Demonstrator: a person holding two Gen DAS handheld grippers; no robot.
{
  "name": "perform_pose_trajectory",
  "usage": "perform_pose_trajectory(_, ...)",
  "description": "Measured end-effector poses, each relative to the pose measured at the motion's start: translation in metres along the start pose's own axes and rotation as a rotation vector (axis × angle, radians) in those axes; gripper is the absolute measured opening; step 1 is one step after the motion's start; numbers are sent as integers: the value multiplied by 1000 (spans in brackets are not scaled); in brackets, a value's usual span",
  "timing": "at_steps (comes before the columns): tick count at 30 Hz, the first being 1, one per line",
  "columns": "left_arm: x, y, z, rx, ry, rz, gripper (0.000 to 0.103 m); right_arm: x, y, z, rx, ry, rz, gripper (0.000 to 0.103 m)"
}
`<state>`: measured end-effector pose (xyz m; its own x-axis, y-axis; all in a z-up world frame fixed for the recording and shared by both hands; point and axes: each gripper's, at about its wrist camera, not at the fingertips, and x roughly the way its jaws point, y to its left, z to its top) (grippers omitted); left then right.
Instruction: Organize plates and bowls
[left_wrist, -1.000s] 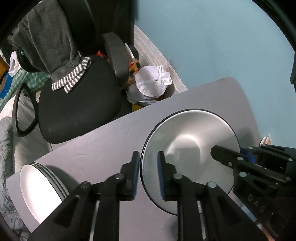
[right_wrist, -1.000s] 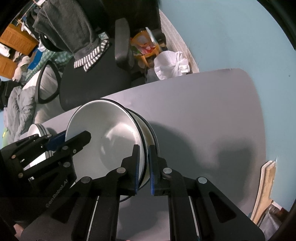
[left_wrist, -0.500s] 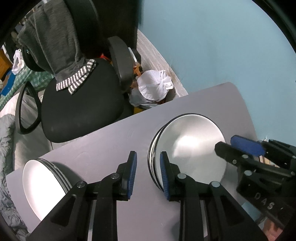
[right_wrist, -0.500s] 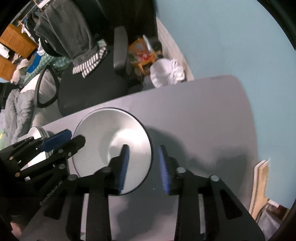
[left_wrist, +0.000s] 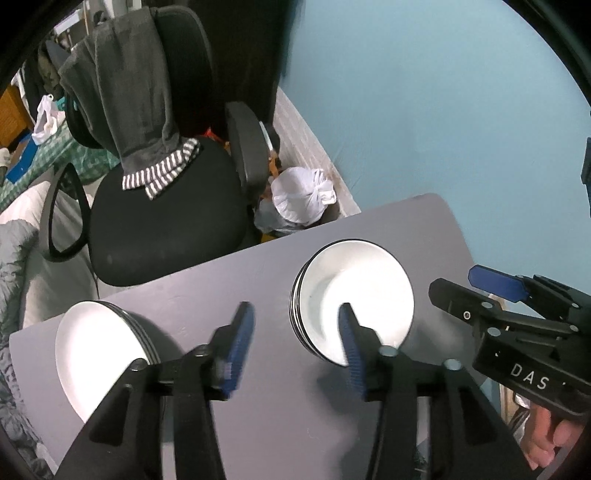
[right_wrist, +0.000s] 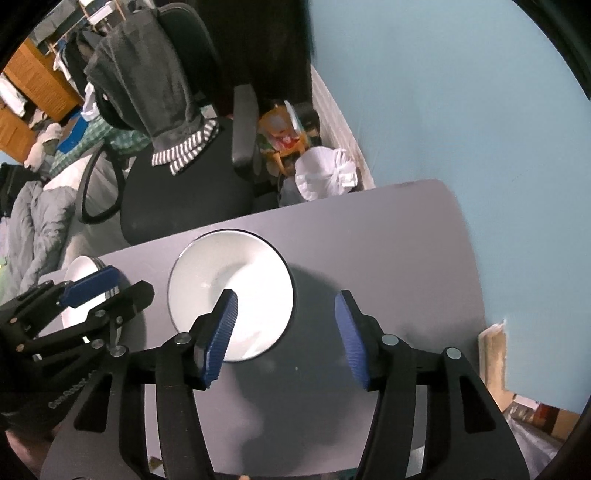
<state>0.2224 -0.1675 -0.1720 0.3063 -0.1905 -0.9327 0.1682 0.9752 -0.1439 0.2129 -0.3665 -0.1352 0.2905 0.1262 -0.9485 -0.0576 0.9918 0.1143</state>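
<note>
Left gripper (left_wrist: 295, 345): jaws have just been opening and stand apart with nothing between the pads; the bowl rim lies below and beyond the right-hand pad, not touching it. Right gripper (right_wrist: 286, 338): jaws likewise have just been opening, spread wide and empty, above the opposite edge of the same bowl. The stack of white bowls (left_wrist: 351, 299) rests on the grey table (left_wrist: 229, 280) towards its far right corner, near the blue wall (left_wrist: 443, 110); dark rims of several nested bowls show along its left side, and the top bowl is empty. Judgement: each gripper took one side of the rim so that the bowl stayed level during placement, and the release is complete. A stack of white plates (left_wrist: 99, 347) sits at the near left edge of the table, well apart from the bowls, which suggests sorting by type into two piles. Beyond the table stand a black office chair (left_wrist: 166, 214) with a grey garment (left_wrist: 129, 96) draped over its back, and a tied white bag (left_wrist: 303, 199) on the floor
</note>
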Motion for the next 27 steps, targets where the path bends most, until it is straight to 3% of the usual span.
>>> perform_pose_trajectory(6, -27, 2, -6, 0, -42, -9, 56, -20, 5, -3, -16, -30, -2, 60)
perform_pose_trajectory(17, -48, 17, -13, -19, -43, -34, 57, -45, 8, -9, -36, -52, -7, 69)
perform_pose_trajectory(21, -52, 22, -16, -31, -47, -30, 71, -51, 9, -12, -39, -56, -3, 69)
perform_pose_trajectory(27, -59, 28, -22, -21, -38, -39, 71, -59, 7, -14, -39, -58, 6, 71)
